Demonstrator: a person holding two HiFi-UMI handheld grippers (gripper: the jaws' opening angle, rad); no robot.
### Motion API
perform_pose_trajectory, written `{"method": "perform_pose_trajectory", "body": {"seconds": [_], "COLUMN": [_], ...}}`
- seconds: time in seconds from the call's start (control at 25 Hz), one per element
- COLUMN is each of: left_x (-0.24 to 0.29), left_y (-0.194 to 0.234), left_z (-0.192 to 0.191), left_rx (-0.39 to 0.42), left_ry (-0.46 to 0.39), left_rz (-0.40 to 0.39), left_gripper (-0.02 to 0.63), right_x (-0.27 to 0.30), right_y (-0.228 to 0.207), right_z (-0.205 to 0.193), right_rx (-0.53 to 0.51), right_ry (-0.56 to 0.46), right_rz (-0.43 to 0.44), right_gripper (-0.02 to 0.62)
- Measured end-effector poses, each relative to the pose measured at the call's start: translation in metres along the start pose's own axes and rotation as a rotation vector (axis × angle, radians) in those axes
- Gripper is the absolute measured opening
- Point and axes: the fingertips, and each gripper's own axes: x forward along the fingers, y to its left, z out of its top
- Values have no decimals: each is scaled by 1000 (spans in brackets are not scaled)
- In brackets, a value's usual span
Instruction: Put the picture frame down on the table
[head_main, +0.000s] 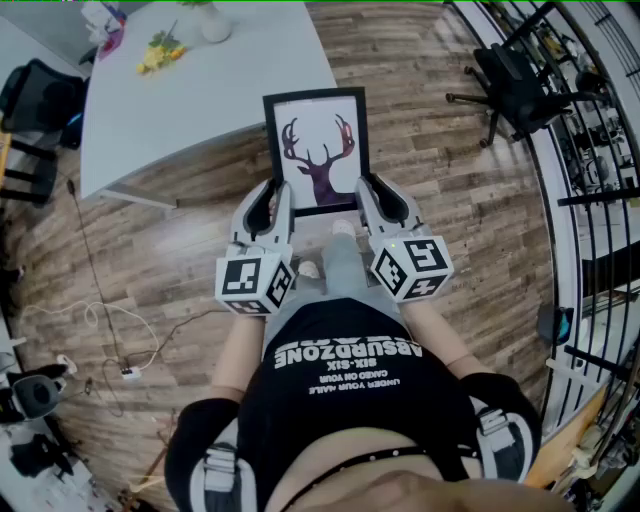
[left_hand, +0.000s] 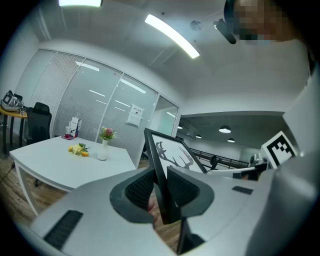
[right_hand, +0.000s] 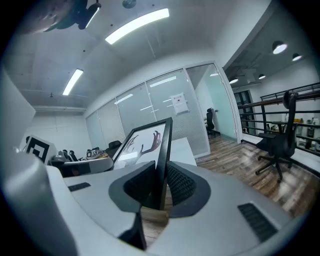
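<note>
Framed deer print held in the air by two hand-held grippers, just short of a white worktop.

The frame (head_main: 315, 150) hangs in front of the person above wood floor, its top edge by the near corner of the worktop (head_main: 200, 100). The left hand-held gripper (head_main: 275, 200) is clamped on the frame's lower left edge and the right hand-held gripper (head_main: 368, 192) on its lower right edge, each with the black rim pinched between its pads. The task looks only begun: the frame is carried but not yet set down, so reaching forward and lowering remain. A vase (head_main: 213, 22) and yellow flowers (head_main: 160, 50) sit at the worktop's far end, well apart. An office chair (head_main: 515, 85) stands off to the right. Nothing appears to block the way.
</note>
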Motion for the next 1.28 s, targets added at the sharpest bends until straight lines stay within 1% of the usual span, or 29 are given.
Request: {"method": "perform_pose_trajectory", "body": {"seconds": [0.36,0.52,0.64,0.72,0.92,1.28], "left_x": [3,2,6,25,94,170], "left_y": [5,4,6,12,33,61], "left_z": [-3,-1,-1,7,38,58], "left_rx": [7,20,32,28,14,6], "left_ry": [3,-15,-36,-42,-47,-46], "left_rz": [-10,-18,-20,-16,-5,35], "left_gripper": [95,95,95,95,95,95], "right_x": [4,4,9,26,87,163], "right_y": [-1,-2,-5,-13,-41,-76], "right_z": [-9,-12,-13,-2,42,76], "right_rx": [37,51,68,68,58,58], "right_ry": [-16,-28,-41,-43,-36,-27], "right_rz": [-16,-19,-6,3,15,56], "right_gripper": [84,83,83,83,83,83]}}
